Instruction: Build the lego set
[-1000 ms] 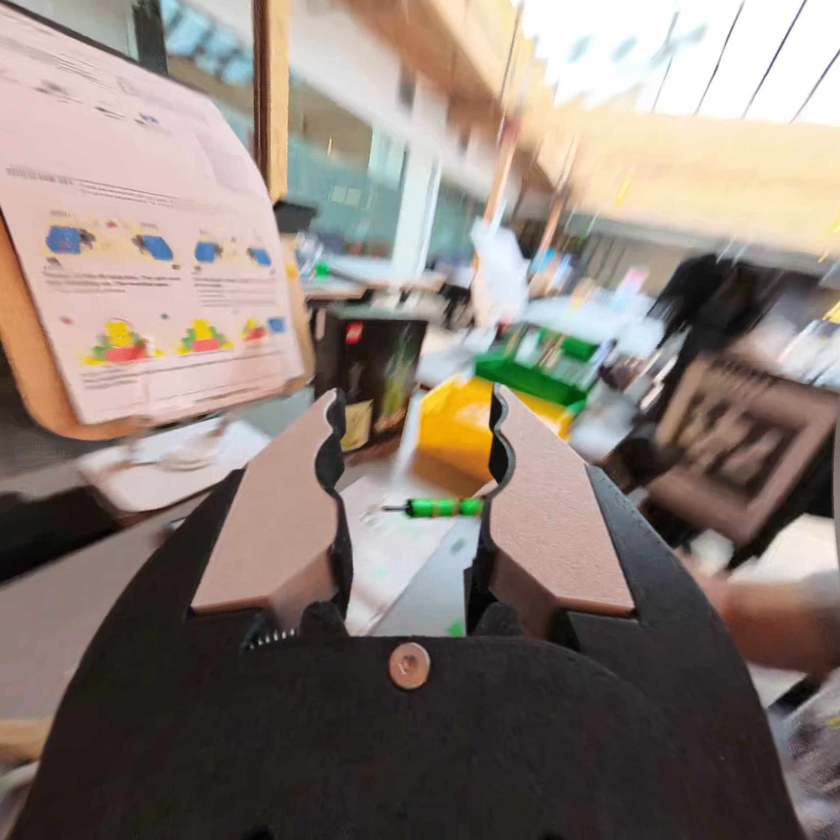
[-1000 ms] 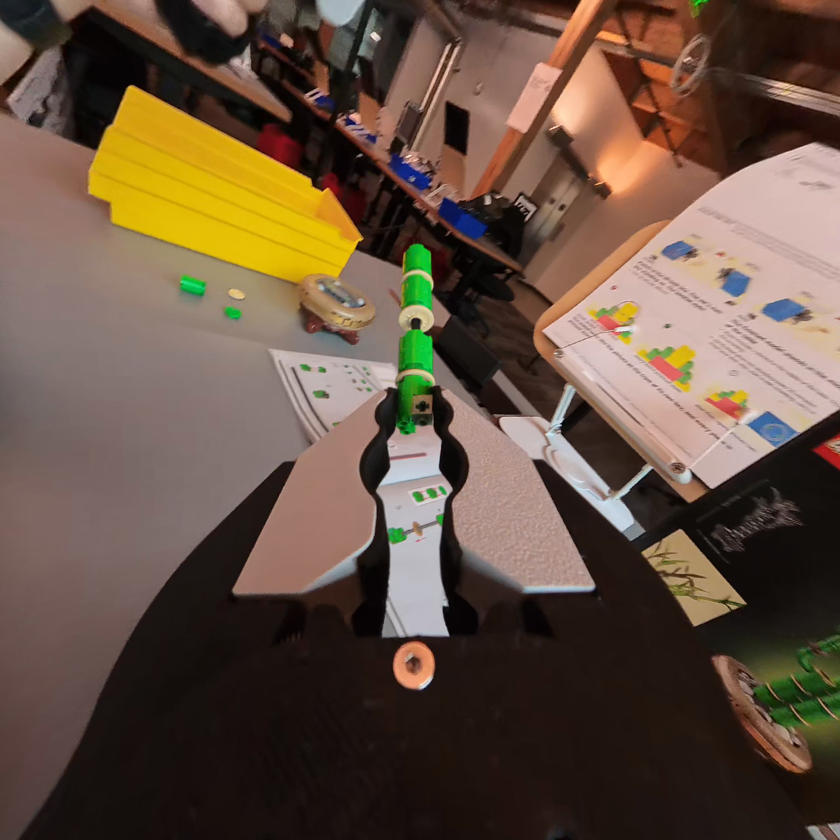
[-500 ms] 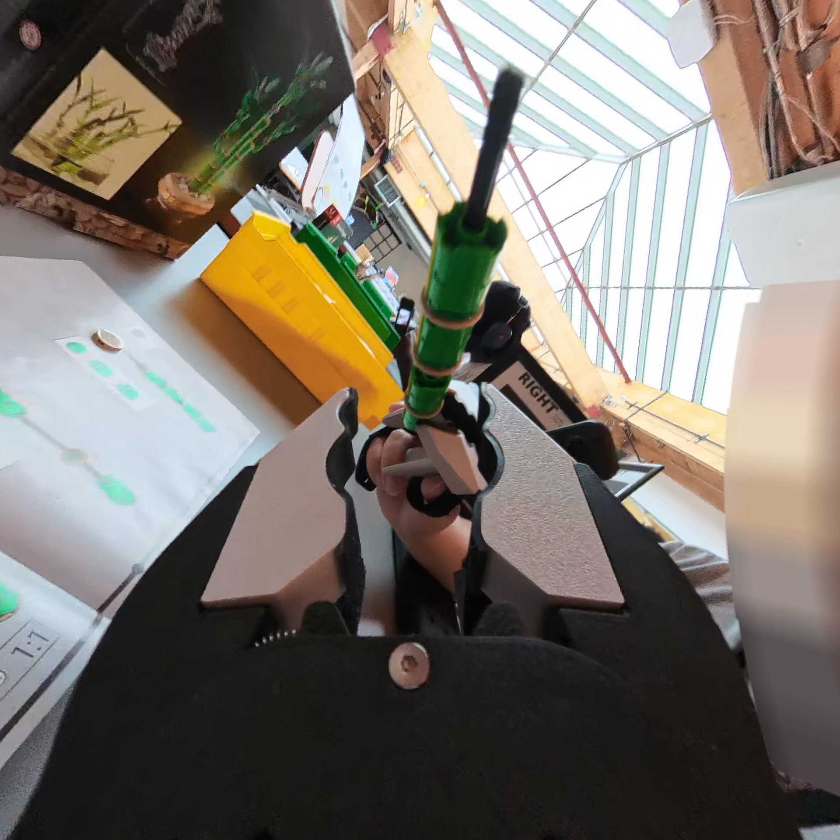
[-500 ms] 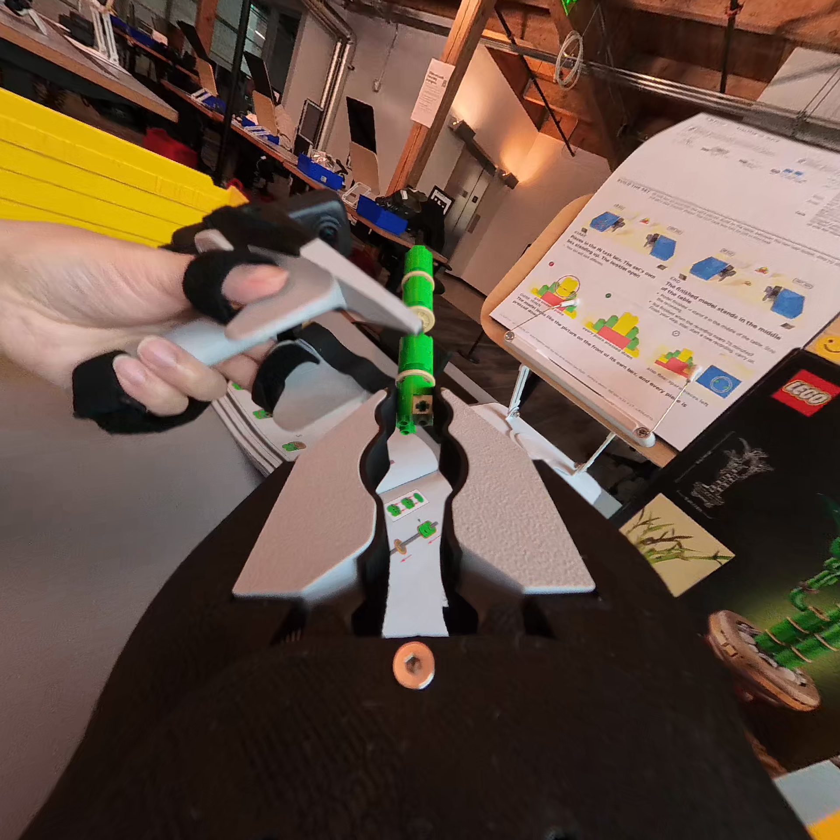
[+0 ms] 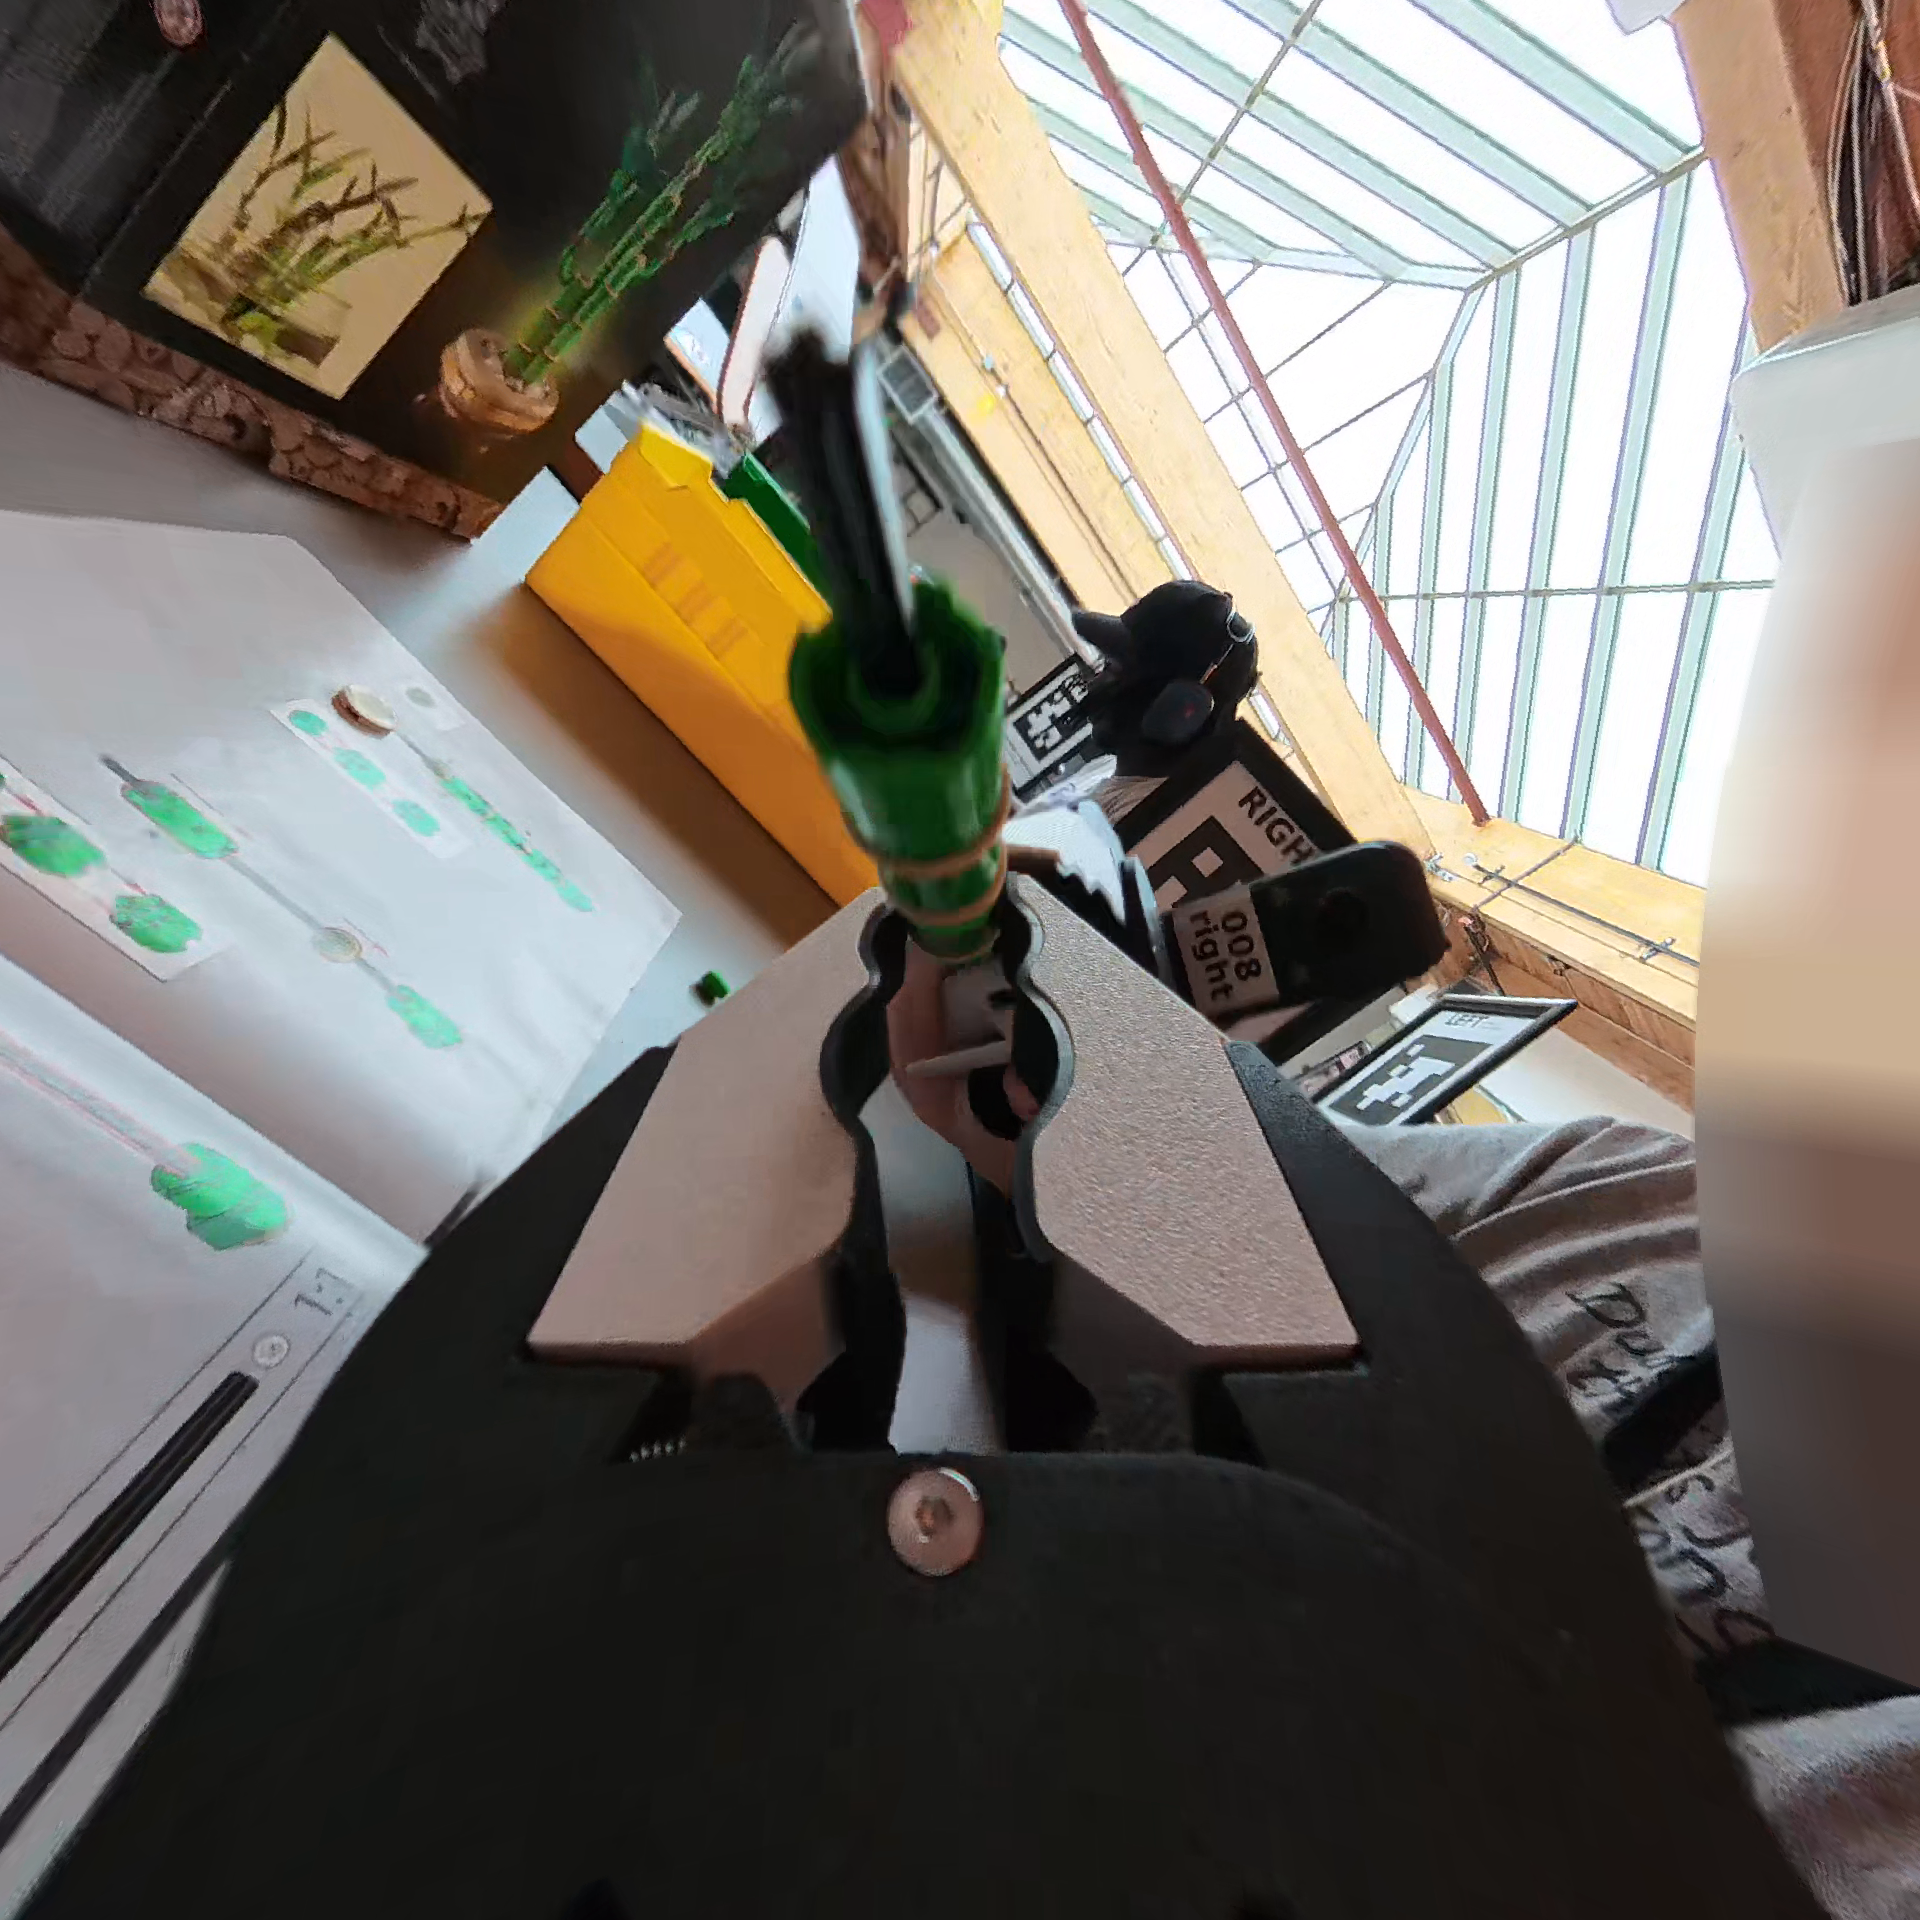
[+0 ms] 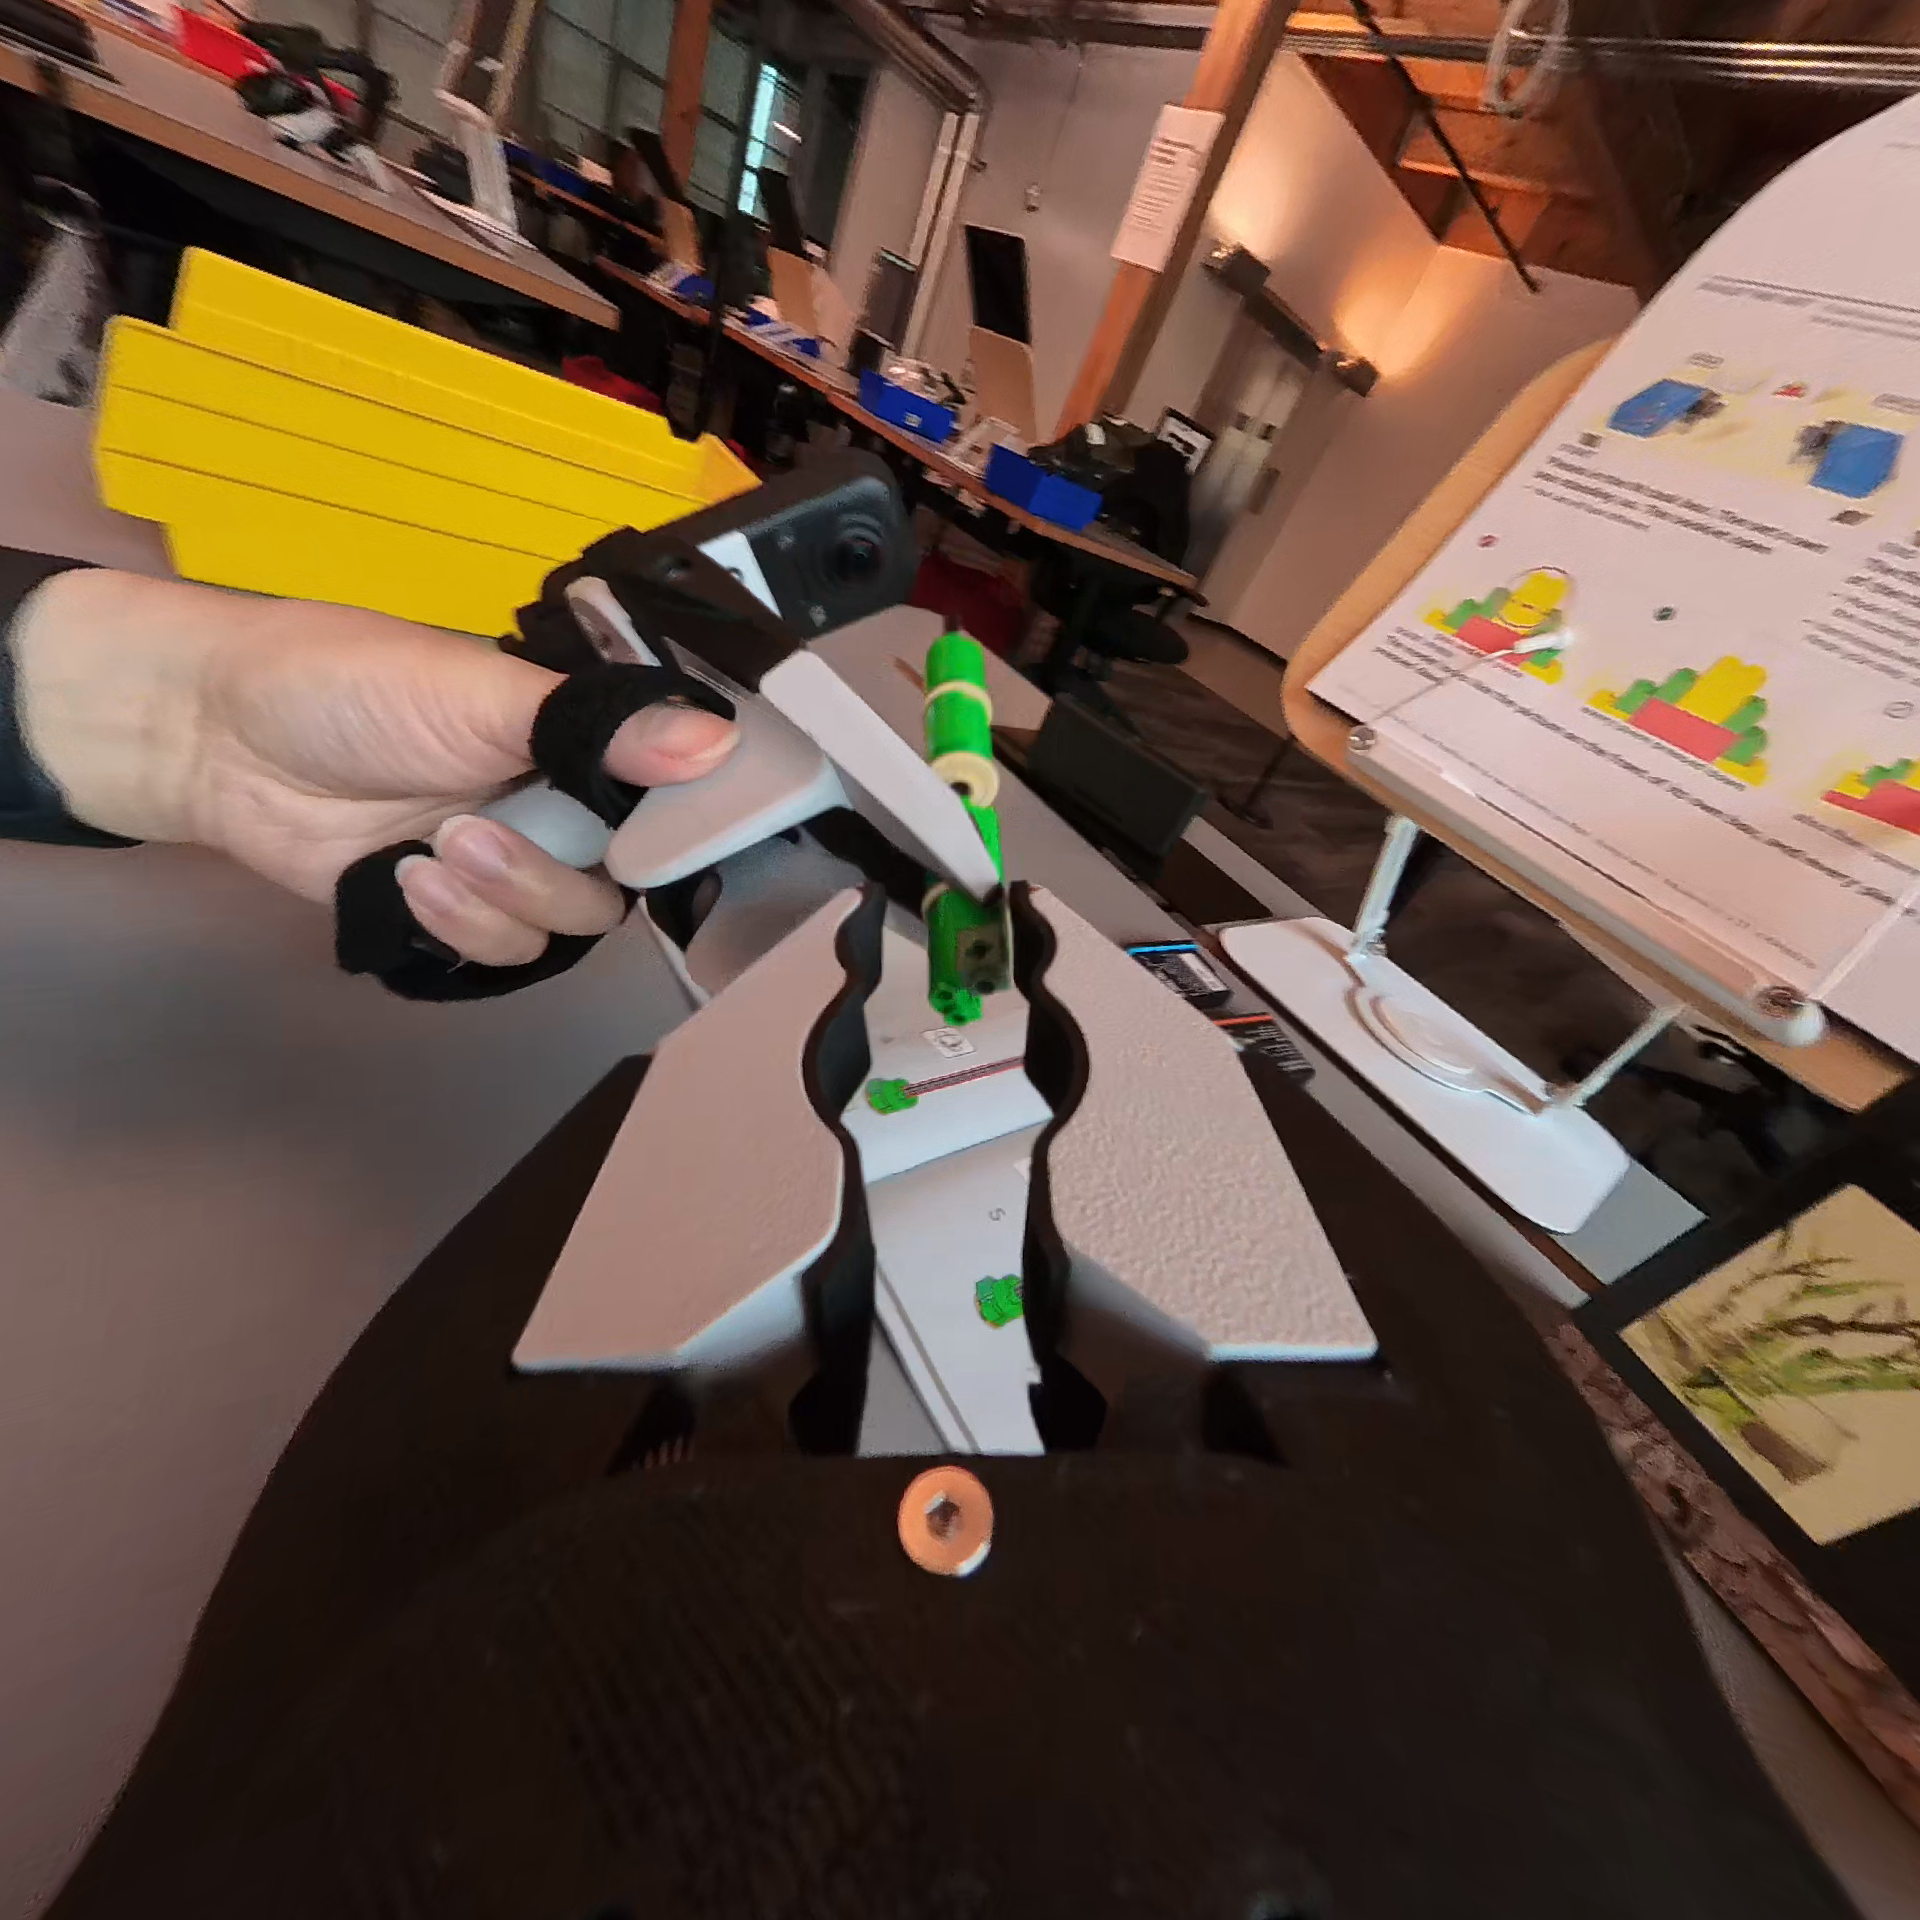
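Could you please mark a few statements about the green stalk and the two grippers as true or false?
1. The left gripper grips the green stalk. True.
2. The right gripper is clamped tight on the stalk. False: its jaws stand apart, with a gap beside the stalk.
3. The stalk lies flat on the table. False: it is held in the air, roughly upright.
4. A yellow bin stands behind the hand. True.

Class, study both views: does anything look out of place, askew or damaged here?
Nothing looks damaged or spilled. One small green piece lies loose on the table, off the instruction sheet and outside the yellow bin. The green stalk leans askew between the tips of the right claw, pinched by the left claw.
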Motion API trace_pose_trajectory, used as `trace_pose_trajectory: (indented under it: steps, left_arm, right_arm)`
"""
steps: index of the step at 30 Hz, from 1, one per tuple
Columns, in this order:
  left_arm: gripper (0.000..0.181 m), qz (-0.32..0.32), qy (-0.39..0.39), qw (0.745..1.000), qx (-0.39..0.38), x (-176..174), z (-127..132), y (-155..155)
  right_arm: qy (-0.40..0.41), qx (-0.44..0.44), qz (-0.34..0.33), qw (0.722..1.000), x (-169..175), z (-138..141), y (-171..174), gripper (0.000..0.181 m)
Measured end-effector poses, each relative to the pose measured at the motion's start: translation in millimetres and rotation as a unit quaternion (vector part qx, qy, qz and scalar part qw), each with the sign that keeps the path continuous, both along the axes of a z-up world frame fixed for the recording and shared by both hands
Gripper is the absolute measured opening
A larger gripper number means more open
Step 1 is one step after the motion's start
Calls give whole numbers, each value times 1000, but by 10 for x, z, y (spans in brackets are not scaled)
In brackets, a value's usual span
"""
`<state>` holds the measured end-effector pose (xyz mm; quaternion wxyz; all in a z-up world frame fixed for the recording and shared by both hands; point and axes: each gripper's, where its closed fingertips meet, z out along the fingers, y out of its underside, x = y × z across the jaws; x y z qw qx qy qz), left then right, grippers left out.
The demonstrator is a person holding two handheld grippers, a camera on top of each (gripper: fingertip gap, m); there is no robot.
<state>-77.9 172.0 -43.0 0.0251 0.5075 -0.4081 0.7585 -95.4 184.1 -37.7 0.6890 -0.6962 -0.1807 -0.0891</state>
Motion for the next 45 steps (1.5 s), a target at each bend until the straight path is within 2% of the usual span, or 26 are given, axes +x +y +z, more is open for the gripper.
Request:
trace_pose_trajectory:
  steps: [1, 6, 11, 15, 18, 20, 26, 36, 40, 43, 45]
  left_arm:
    - [14, -11, 15, 1000, 5, -17, -75, -22]
    - [16, -91, 79, 993, 8, -148, -304, -172]
    - [15, -108, 114, 982, 106, -229, -500, -204]
    - [15, -111, 127, 980, 106, -249, -516, -215]
    - [15, -103, 139, 978, 113, -235, -571, -196]
    - [16, -93, 140, 981, 100, -214, -561, -166]
    - [15, -69, 142, 985, 66, -157, -549, -74]
    - [15, -22, 113, 992, 47, -75, -468, 14]
    - [15, -29, 120, 992, 29, -77, -477, 10]
    - [15, -30, 130, 991, 23, -67, -515, -9]
    - [15, -34, 133, 990, 11, -64, -526, -32]
  right_arm:
    - [6, -3, 8, 1000, 12, -6, -15, 28]
    - [1, -47, 158, 986, -181, -148, -286, 32]
    - [-9, -92, 177, 980, -123, -348, -355, 31]
    - [37, -149, 206, 966, -255, -505, -319, 32]
    - [-11, -143, 156, 977, -198, -574, -225, 18]
    - [-14, -132, 129, 983, -162, -558, -180, 12]
    - [52, -146, 114, 981, -129, -569, -137, 19]
    - [67, -127, 115, 983, -121, -529, -130, 23]
    - [29, -124, 141, 982, -209, -535, -159, 21]
    - [-13, -98, 133, 986, -157, -467, -181, 23]
    - [-29, -82, 121, 989, -84, -423, -199, 30]
